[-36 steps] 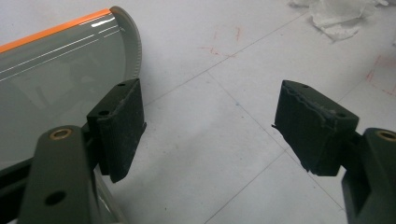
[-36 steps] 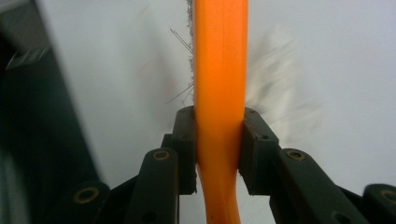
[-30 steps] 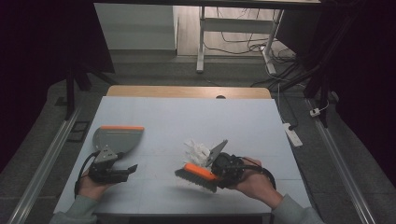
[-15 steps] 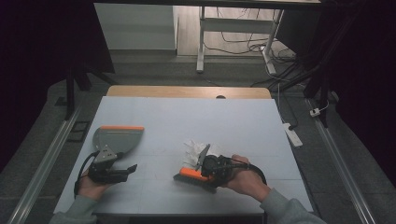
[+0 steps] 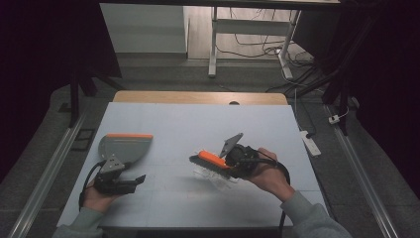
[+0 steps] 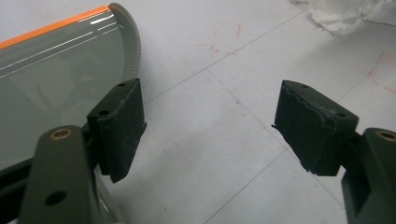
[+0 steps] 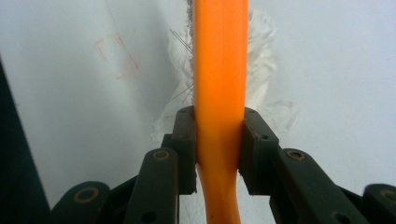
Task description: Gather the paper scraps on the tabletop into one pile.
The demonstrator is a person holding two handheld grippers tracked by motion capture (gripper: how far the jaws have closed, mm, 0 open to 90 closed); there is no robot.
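The right gripper is clenched on the orange handle of a hand brush, both pads pressing the handle's flanks just behind the brush head. This grip near the head likely gives firm control of the bristle angle for sweeping. In the high view the right gripper holds the brush slightly tilted, bristles down, directly over a crumpled white paper scrap on the bench; the right gripper view shows the same paper spreading out on both sides of the handle.

The left gripper is released, its jaws spread wide with nothing between them. It rests beside the grey dustpan, whose orange-trimmed lip runs along its far edge. In the left gripper view one pad sits just beside the pan's rim, apparently positioned to take hold of the pan. The paper lies well apart from the dustpan, so the debris must be swept across the bench toward it.
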